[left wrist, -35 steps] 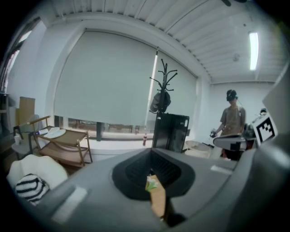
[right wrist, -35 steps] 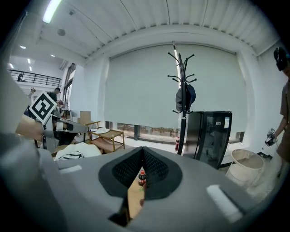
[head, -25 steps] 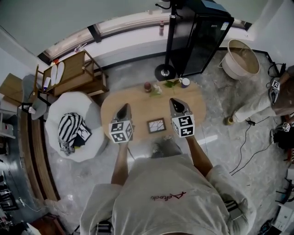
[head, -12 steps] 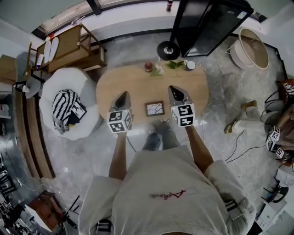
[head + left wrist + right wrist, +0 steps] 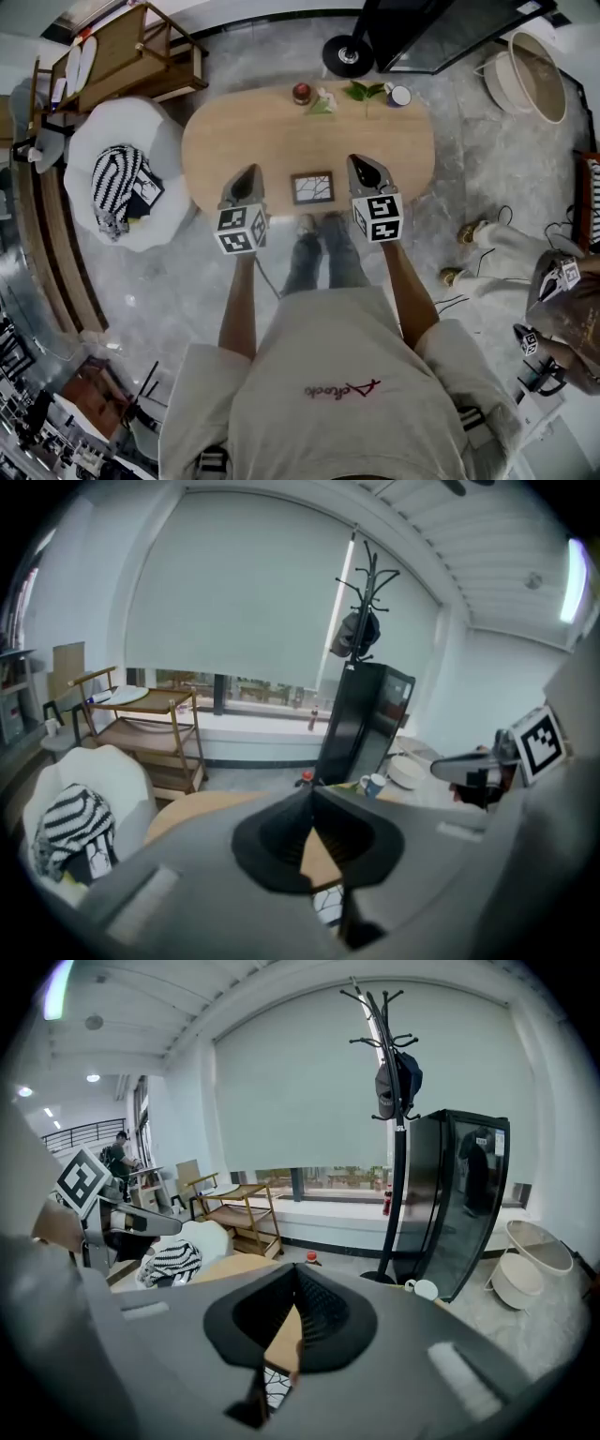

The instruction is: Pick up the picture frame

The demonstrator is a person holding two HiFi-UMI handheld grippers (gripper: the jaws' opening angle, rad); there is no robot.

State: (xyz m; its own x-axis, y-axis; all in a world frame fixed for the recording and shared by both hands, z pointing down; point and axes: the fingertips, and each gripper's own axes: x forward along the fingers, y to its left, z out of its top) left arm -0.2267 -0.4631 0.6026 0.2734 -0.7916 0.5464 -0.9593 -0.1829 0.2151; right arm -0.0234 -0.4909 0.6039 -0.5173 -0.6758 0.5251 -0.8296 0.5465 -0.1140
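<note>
A small dark picture frame (image 5: 312, 187) with a pale cracked-line picture lies flat near the front edge of the oval wooden table (image 5: 272, 141). My left gripper (image 5: 247, 175) hangs over the table just left of the frame, jaws shut and empty. To the frame's right, my right gripper (image 5: 360, 164) also has its jaws shut with nothing held. In the left gripper view a corner of the frame (image 5: 327, 907) shows below the shut jaws; the right gripper view shows the frame (image 5: 275, 1387) the same way.
At the table's far edge stand a red object (image 5: 302, 92), a small plant (image 5: 358, 91) and a mug (image 5: 400, 96). A white armchair (image 5: 127, 178) with a striped cushion sits left, a wooden cart (image 5: 131, 52) behind it. A coat stand base (image 5: 348, 56) and black cabinet stand beyond. Another person (image 5: 553, 309) is at right.
Both grippers have sunk toward the table and now flank the frame more closely. The head view has tipped further down, so the table sits higher in the picture.
</note>
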